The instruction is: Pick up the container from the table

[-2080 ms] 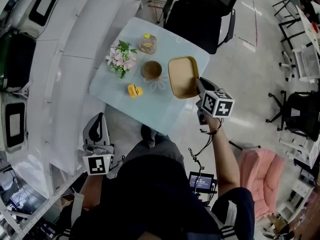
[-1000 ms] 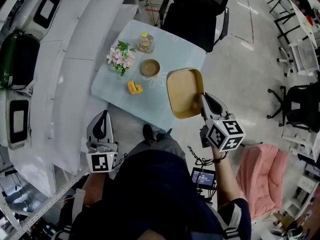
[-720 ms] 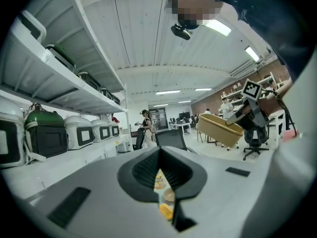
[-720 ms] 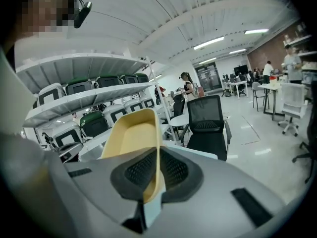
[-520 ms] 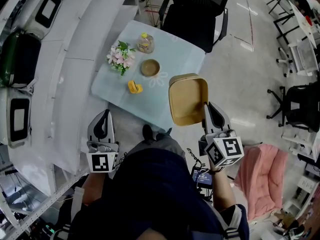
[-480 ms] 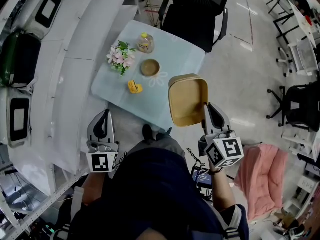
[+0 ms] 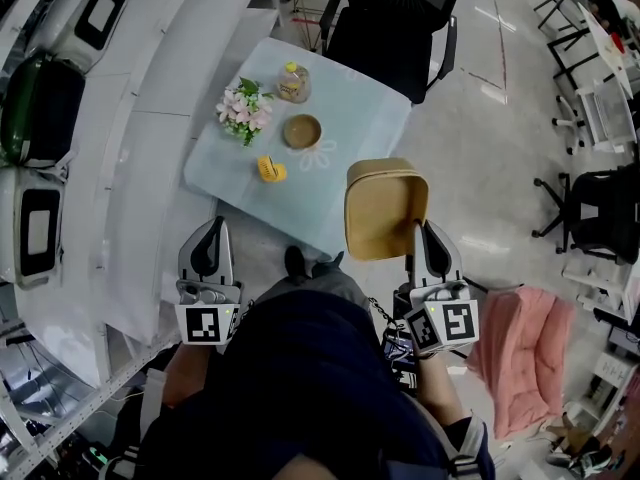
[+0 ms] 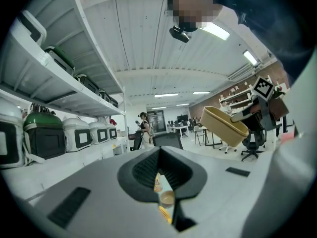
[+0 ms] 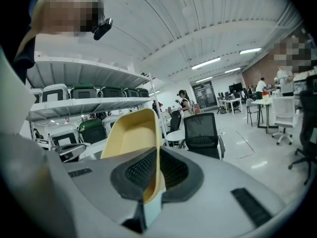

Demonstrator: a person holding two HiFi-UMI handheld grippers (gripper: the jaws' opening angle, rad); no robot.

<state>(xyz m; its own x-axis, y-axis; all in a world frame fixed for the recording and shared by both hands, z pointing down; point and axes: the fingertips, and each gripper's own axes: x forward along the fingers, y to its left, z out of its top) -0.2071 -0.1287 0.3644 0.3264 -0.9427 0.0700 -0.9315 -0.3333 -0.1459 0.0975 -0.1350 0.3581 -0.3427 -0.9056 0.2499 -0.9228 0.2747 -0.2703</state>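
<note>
From the head, there were two tools, one container and one desk. The right tool (image 7: 418,233) was shut tight on the near short wall of the tan container (image 7: 385,203). The container was in the air just past the desk (image 7: 350,88) edge, open side up. Its long way ran straight out from the tool. The left tool (image 7: 213,230) was off the desk, near its edge. On the desk sat one bowl (image 7: 302,131), one jar (image 7: 291,83) with tan stuff inside, one bunch of flowers (image 7: 243,111) and one small yellow thing (image 7: 268,170).

From the left tool, its tips were together with nothing between them. The container showed tipped, up on the right.

From the right tool, the container wall stood pinched between the jaws.
</note>
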